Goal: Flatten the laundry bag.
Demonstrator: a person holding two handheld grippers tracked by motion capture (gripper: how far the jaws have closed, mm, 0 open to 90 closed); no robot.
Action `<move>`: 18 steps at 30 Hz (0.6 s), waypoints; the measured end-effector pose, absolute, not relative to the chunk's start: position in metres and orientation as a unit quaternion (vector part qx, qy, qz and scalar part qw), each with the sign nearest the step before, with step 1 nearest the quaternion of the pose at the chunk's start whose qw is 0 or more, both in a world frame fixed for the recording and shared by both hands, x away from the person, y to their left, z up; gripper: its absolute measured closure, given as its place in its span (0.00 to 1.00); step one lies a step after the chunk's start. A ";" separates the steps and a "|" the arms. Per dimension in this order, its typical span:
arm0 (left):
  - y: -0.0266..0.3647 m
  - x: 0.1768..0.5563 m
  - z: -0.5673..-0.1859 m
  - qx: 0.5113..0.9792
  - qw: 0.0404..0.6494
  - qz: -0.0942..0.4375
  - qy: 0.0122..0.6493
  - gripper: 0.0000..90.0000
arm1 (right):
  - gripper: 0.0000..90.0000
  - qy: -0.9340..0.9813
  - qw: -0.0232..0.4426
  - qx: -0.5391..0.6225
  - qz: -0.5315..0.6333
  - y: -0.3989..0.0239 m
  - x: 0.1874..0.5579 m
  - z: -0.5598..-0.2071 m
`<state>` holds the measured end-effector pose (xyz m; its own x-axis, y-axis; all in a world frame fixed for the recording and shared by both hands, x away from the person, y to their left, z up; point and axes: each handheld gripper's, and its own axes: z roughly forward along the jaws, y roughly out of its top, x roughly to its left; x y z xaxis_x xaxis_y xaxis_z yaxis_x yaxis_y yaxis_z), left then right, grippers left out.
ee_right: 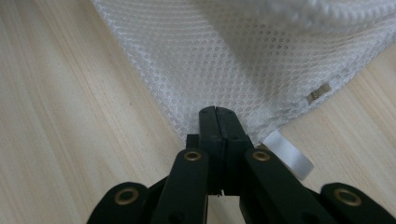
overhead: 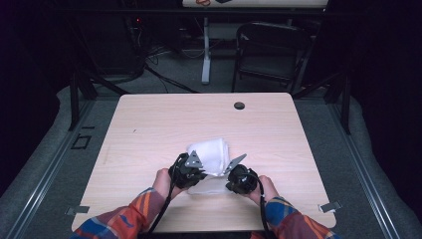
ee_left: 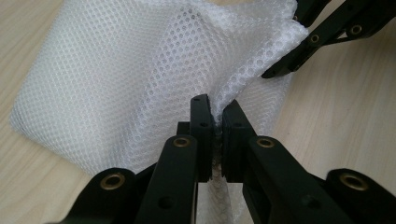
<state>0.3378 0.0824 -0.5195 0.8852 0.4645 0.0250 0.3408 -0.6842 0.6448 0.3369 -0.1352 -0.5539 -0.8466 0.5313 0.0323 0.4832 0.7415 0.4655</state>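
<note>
A white mesh bag (overhead: 211,152) lies crumpled on the light wooden table (overhead: 149,124), near its front middle. My left gripper (overhead: 200,173) is at the bag's left side. In the left gripper view its jaws (ee_left: 215,111) are shut on a raised fold of the mesh (ee_left: 140,74). My right gripper (overhead: 228,178) is at the bag's right side, shut on the edge of the mesh (ee_right: 243,60) in the right gripper view, jaws (ee_right: 217,114) pressed together. A white label (ee_right: 289,157) and a small metal piece (ee_right: 320,92) sit at that edge. The right gripper's black jaws (ee_left: 322,35) also appear in the left gripper view.
A round black grommet (overhead: 239,105) sits in the tabletop near the far edge. Beyond the table stand a dark folding chair (overhead: 271,50) and a white desk leg (overhead: 206,50). A person's hands in plaid sleeves (overhead: 134,214) come in from the front edge.
</note>
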 end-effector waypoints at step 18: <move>0.106 0.333 -0.511 0.900 0.344 0.101 0.249 0.95 | 1.00 0.931 0.052 0.272 0.236 -0.135 0.337 -0.554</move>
<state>0.3333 0.1059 -0.5115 0.8558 0.5171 0.0105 0.3783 -0.6396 0.6692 0.3366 -0.1347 -0.5542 -0.8462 0.5319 0.0317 0.4830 0.7407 0.4670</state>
